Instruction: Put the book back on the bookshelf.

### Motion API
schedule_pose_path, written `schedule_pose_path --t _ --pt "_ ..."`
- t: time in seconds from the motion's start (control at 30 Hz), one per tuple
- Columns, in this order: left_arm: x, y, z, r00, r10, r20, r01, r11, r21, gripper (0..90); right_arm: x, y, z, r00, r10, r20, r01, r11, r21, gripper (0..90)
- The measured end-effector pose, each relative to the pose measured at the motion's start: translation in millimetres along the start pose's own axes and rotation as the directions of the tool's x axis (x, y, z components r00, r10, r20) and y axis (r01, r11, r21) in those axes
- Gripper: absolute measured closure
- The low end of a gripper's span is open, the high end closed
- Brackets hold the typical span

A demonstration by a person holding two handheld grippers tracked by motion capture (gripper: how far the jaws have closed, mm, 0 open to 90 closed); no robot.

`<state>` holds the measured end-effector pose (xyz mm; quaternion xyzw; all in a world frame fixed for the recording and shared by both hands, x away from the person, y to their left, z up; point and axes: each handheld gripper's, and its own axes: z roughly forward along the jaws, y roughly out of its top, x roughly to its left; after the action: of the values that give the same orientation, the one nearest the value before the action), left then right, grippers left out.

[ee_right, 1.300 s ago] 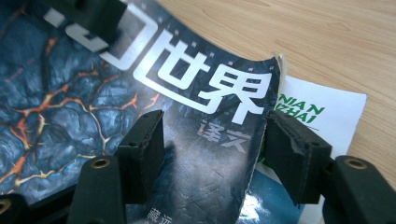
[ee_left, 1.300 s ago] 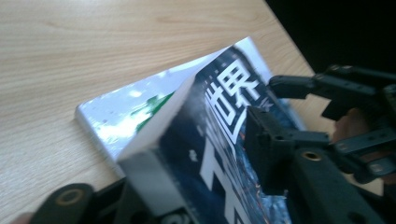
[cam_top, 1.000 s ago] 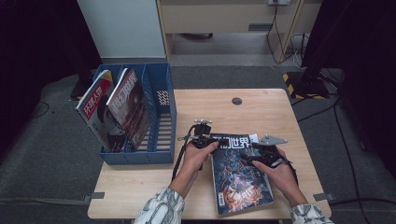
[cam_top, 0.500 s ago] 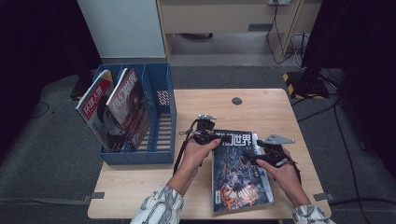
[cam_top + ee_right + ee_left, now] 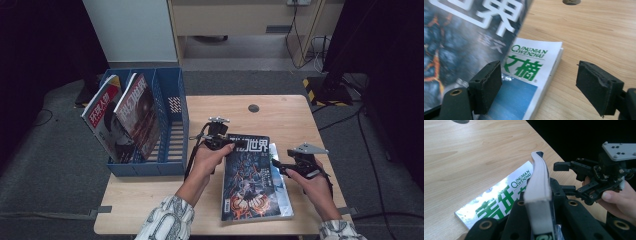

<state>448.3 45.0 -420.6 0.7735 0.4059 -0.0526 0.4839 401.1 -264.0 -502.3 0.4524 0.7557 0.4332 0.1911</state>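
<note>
Dark magazine (image 5: 248,175) overlaps white magazine (image 5: 534,75) beside blue rack (image 5: 172,125)

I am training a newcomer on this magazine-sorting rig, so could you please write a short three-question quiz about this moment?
1. True or false: the left gripper is clamped on the dark magazine.
2. How many magazines stand in the blue file rack? A) one B) two C) three
3. What lies under the dark magazine?

Key:
1. True.
2. B.
3. A white and blue magazine with green lettering, with the open right gripper over its corner.
</note>
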Motion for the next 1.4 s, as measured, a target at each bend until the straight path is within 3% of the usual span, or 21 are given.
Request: schedule_pose_path --t 0.5,0.97,1.4 --pt "-14.4 18.2 -28.5 0.9988 0.044 -0.021 -0.045 0.9988 -0.020 82.2 -14.8 -8.0 -2.4 0.9959 0.026 0.087 -0.030 0.998 0.048 20.4" --pt "-27.7 42.3 -74.7 0.9927 0.090 -0.080 -0.097 0.9913 -0.088 82.3 -16.5 -12.8 -0.4 0.9900 0.024 0.139 -0.036 0.996 0.082 20.1" --pt "-23.4 43.0 -80.7 0.9949 0.075 -0.068 -0.082 0.9913 -0.103 82.3 -16.2 -13.5 1.9 0.9896 0.014 0.143 -0.028 0.995 0.097 19.8"
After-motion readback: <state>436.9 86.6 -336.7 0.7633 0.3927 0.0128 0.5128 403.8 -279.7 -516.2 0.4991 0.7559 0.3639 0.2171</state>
